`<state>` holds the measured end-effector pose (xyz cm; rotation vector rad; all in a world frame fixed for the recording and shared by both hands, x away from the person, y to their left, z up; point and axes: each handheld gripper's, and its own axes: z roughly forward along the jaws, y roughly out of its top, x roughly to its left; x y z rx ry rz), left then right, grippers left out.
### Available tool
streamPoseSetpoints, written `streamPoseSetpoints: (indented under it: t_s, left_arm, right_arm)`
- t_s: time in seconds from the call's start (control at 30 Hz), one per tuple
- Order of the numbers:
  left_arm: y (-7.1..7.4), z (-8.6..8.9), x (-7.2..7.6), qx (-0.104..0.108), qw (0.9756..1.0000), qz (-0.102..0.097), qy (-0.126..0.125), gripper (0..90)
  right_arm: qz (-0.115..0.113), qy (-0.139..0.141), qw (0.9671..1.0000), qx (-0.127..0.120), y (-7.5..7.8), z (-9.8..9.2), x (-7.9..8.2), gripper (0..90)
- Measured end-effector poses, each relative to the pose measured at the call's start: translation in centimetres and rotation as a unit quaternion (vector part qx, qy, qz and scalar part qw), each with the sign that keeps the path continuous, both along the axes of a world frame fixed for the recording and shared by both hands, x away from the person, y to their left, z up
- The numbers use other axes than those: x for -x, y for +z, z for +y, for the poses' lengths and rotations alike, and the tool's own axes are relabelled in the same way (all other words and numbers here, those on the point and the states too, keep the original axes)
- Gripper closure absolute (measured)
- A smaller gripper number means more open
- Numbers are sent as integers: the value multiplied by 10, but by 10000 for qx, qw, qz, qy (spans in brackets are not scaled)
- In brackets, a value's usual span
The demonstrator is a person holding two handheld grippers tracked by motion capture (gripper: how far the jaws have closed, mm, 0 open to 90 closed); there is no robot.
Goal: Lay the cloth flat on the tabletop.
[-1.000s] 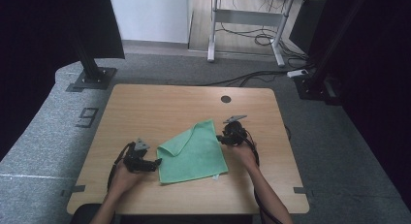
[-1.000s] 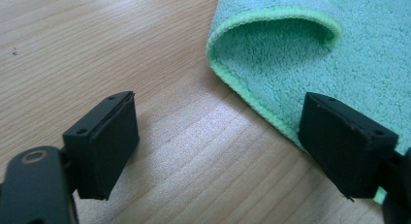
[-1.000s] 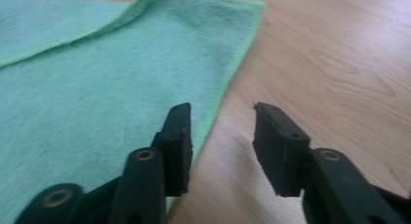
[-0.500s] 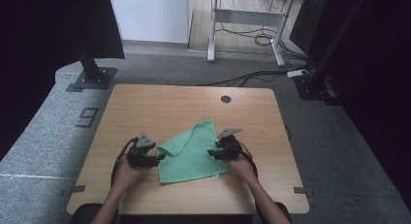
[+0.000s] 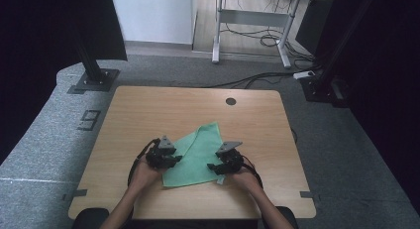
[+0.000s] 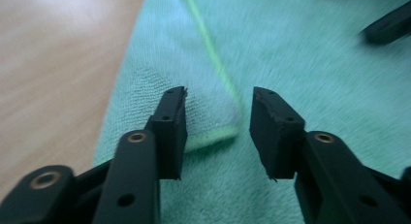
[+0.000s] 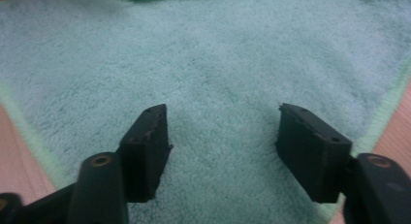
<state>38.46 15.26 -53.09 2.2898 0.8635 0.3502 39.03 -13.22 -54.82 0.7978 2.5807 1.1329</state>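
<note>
- On the near half of the wooden table (image 5: 148,110) lies the green cloth (image 5: 195,157), partly folded, one point reaching toward the table's middle, with a gripper at each side edge.
- At its left edge, the left gripper (image 5: 171,159) has just been closing its jaws; in the left gripper view they stand part-way apart around a folded corner (image 6: 213,120) of the cloth, and the pads do not yet press on it.
- At the right edge, the right gripper (image 5: 214,167) has just been opening its jaws; its own view shows them wide apart over flat cloth (image 7: 218,78), holding nothing.
- Risk, as I judge it: the left jaws may pinch just the top layer (the corner is doubled over), so the layer beneath would stay behind and the fold would skew.
- Another risk: if the left hand lifts while the right gripper is loose, the whole cloth could slide across the smooth wood instead of folding.
- From the high view comes the cloth's outline and both hands' placing; the left gripper view adds the bright hem (image 6: 213,64) and the layered corner, while the right gripper view shows bare pile between its jaws.
</note>
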Motion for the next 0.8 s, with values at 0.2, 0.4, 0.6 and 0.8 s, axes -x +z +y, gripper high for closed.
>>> streamPoseSetpoints:
  t_s: [0.2, 0.4, 0.6, 0.8]
  left_arm:
    - [-3, 2, -2, -159, 9998, -45, 101, 795]
    - [9, 9, -12, 58, 9996, -66, 277, 842]
    - [33, 32, -35, 307, 9967, -198, 729, 827]
    - [43, 57, -61, 213, 9911, -290, 1281, 716]
  right_arm:
    - [-96, 43, 9999, -121, -4, -1, 3, 286]
    - [-123, 25, 9998, -177, -5, -1, 4, 286]
    - [-139, -2, 9998, -174, -5, -1, 5, 286]
    - [-158, -36, 9997, -169, -5, 0, 5, 286]
